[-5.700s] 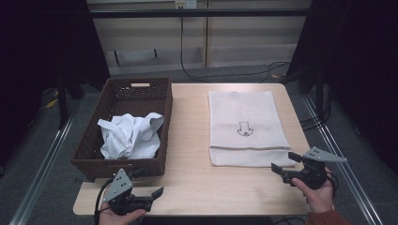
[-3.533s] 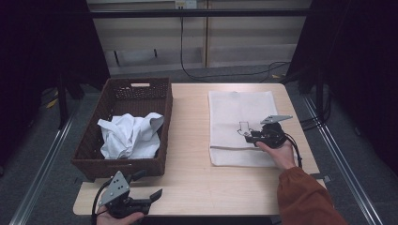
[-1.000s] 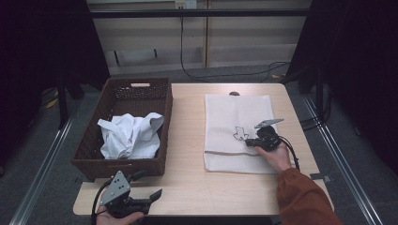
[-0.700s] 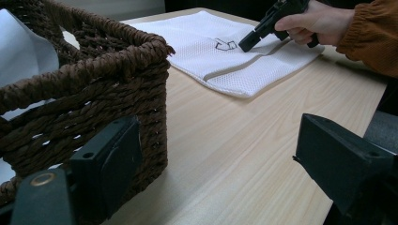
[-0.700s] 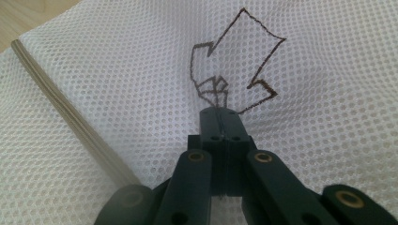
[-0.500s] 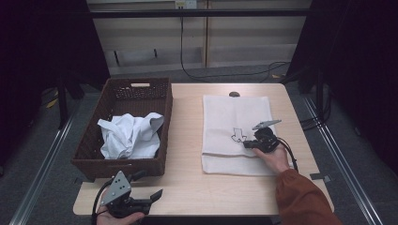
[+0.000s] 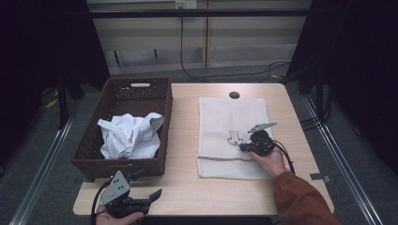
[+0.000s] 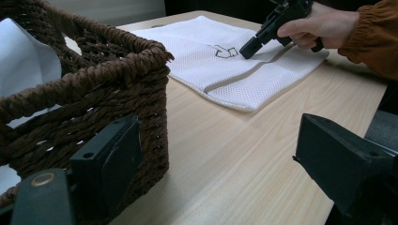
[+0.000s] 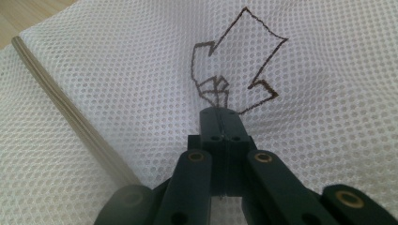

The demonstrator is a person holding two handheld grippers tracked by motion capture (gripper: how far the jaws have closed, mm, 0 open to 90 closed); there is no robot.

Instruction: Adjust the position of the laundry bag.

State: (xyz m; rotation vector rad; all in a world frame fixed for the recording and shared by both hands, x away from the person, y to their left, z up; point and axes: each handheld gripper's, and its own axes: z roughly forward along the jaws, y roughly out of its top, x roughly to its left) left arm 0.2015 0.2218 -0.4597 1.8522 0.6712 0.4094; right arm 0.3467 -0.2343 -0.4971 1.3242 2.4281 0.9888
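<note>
A white mesh bag (image 7: 225,117) with a drawn arrow (image 9: 244,61) lies flat on the right half of the table. My right gripper (image 7: 241,146) rests on it with its jaws shut, pinching a small pucker of the mesh at the arrow's tail (image 9: 220,112). A grey zipper strip (image 9: 70,112) runs across the bag beside the jaws. My left gripper (image 7: 150,194) hovers open at the table's front left edge, in front of a brown wicker basket (image 7: 164,122), nothing between its fingers (image 8: 117,154). Crumpled white cloth (image 7: 129,136) lies inside the basket.
A dark round grommet (image 7: 234,95) sits in the tabletop behind the bag. Bare wood (image 7: 183,140) runs between basket and bag. Cables trail on the floor at the back and right. A low shelf stands behind the table.
The mesh bag has slid a little to the left, toward the basket, with my right gripper pinched on it. The left gripper has stayed where it was.
</note>
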